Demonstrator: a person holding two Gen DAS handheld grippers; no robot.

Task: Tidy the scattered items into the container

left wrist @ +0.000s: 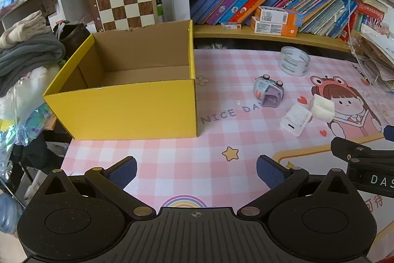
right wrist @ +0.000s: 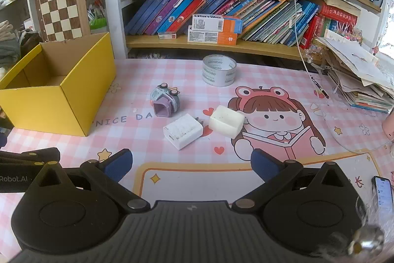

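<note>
both grippers spread wide above the pink mat, nothing held

nearest in the left wrist view, the left gripper [left wrist: 196, 170] hangs over the checked desk mat [left wrist: 172, 159] with its blue-padded fingers [left wrist: 123, 171] far apart and empty. in the right wrist view the right gripper [right wrist: 192, 165] is likewise wide open with nothing between its pads.

just beyond the right gripper, at 12 o'clock, lies a white charger [right wrist: 182, 131], and at 1 o'clock beside it a cream block [right wrist: 226, 125], close to it; whether they touch is unclear. past them at 11 o'clock sits a small grey-purple toy [right wrist: 164, 100]. farther at 12 o'clock a tape roll [right wrist: 219, 73] stands near the bookshelf [right wrist: 221, 46].

the yellow box [left wrist: 128, 110] sits open at 11 o'clock of the left gripper, well apart from the scattered items, its visible floor bare.
</note>
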